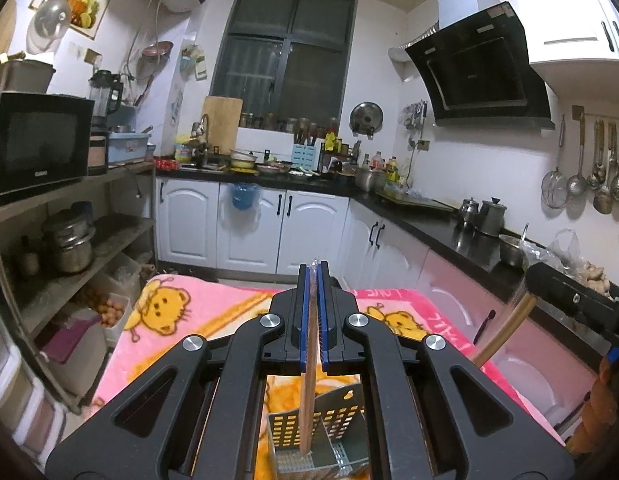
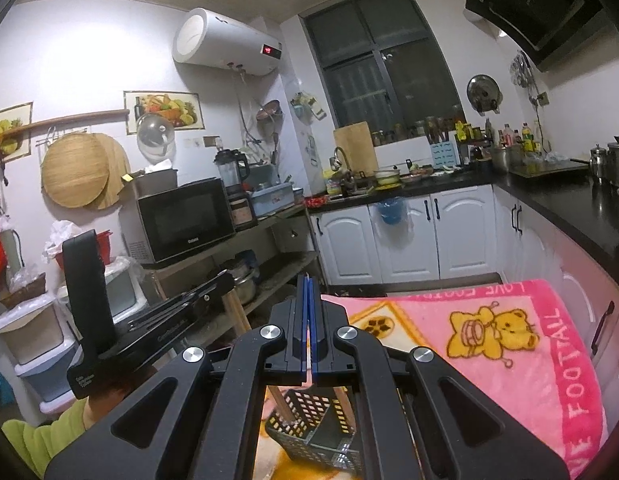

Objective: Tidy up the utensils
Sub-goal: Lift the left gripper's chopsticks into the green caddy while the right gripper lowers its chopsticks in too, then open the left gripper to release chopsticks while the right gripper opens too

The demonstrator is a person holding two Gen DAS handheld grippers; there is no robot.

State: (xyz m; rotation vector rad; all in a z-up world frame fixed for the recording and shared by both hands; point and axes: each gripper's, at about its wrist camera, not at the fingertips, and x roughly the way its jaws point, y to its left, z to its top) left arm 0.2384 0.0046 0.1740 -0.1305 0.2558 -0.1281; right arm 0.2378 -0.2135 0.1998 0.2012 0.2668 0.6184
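My left gripper (image 1: pixel 313 276) is shut on a wooden utensil handle (image 1: pixel 308 392) that hangs straight down into a grey perforated utensil holder (image 1: pixel 317 436) on the pink cartoon blanket (image 1: pixel 189 320). The left gripper also shows in the right wrist view (image 2: pixel 225 280), with its wooden stick (image 2: pixel 239 316). My right gripper (image 2: pixel 309 284) is shut on a thin utensil that reaches down toward the same holder (image 2: pixel 313 428); wooden sticks (image 2: pixel 283 404) stand in it. In the left wrist view the right gripper (image 1: pixel 529 276) holds a tan wooden handle (image 1: pixel 505 330).
White cabinets (image 1: pixel 253 224) and a black L-shaped counter (image 1: pixel 449 224) with pots line the back and right. A shelf with a microwave (image 1: pixel 37 140) stands on the left. Ladles hang on the right wall (image 1: pixel 589 168). The blanket covers the table (image 2: pixel 509 340).
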